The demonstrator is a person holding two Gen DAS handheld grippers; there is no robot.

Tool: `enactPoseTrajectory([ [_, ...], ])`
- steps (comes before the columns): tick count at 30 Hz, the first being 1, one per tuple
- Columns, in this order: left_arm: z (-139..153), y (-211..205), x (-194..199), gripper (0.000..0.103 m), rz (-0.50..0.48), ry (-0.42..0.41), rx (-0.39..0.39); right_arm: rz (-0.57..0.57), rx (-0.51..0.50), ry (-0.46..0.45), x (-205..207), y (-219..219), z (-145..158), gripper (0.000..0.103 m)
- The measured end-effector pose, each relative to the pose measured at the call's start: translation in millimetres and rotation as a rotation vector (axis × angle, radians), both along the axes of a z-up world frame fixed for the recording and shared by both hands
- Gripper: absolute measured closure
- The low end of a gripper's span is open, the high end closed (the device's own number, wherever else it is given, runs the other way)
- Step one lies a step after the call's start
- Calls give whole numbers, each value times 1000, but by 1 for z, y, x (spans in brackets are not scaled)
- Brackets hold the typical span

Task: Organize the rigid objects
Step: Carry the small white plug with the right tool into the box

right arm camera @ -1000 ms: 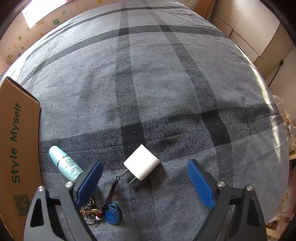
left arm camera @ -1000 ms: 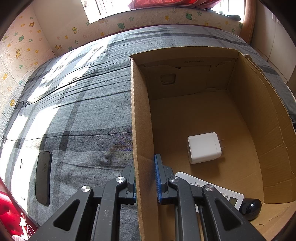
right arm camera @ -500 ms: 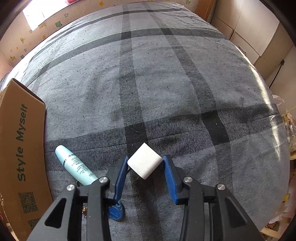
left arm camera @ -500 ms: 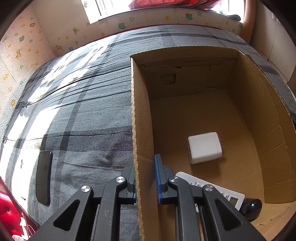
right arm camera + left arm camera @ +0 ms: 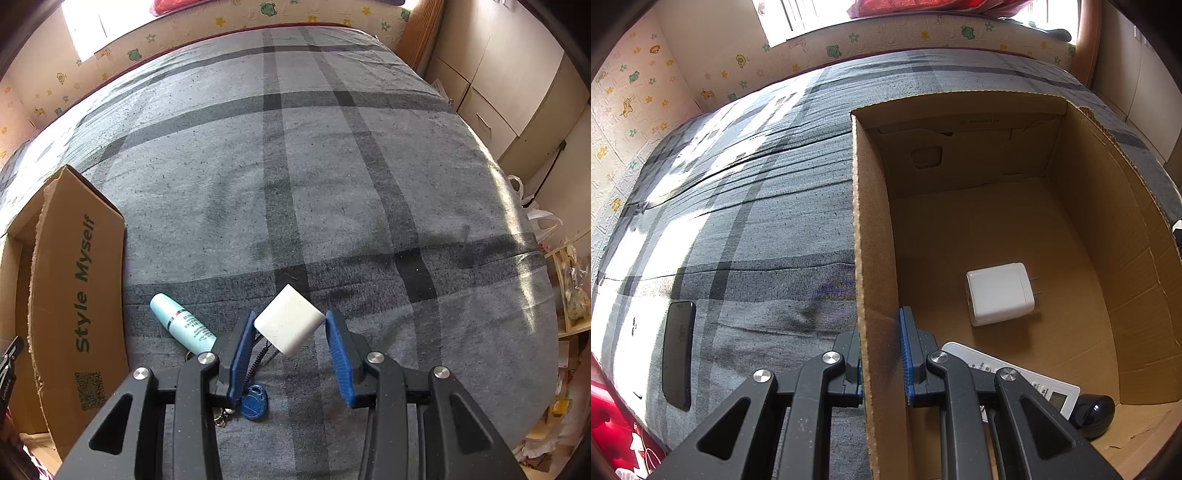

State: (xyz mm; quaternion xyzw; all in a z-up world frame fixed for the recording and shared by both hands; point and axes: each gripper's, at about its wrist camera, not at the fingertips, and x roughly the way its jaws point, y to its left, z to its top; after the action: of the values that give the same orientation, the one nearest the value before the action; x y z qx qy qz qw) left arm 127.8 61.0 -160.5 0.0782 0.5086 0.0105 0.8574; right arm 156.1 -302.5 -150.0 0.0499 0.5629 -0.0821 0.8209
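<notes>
My right gripper (image 5: 290, 325) is shut on a small white charger cube (image 5: 289, 323), held a little above the grey plaid bedspread. Under and left of it lie a pale blue tube (image 5: 183, 322) and a blue key fob (image 5: 254, 401) on a keyring with a coiled cord. My left gripper (image 5: 881, 354) is shut on the left wall of the open cardboard box (image 5: 871, 236). Inside the box lie a larger white charger (image 5: 999, 293), a white remote (image 5: 1027, 380) and a dark round object (image 5: 1095, 410).
A black phone (image 5: 679, 352) lies on the bedspread left of the box. The box's outer wall (image 5: 79, 306), printed "Style Myself", stands left of my right gripper. Cabinets (image 5: 517, 92) and plastic bags (image 5: 543, 221) line the bed's right edge.
My right gripper closed from wide open onto the white charger cube and lifted it off the bedspread. My left gripper has kept its hold on the box wall without moving.
</notes>
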Motion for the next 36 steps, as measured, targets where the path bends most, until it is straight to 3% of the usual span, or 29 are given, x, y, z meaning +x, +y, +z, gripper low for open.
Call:
enactPoseTrajectory([
  [22, -1, 1, 1, 87, -1, 4, -11, 110, -31, -90, -6, 53, 61, 61],
  [36, -1, 2, 1, 87, -1, 4, -10, 228, -7, -124, -4, 112, 77, 61],
])
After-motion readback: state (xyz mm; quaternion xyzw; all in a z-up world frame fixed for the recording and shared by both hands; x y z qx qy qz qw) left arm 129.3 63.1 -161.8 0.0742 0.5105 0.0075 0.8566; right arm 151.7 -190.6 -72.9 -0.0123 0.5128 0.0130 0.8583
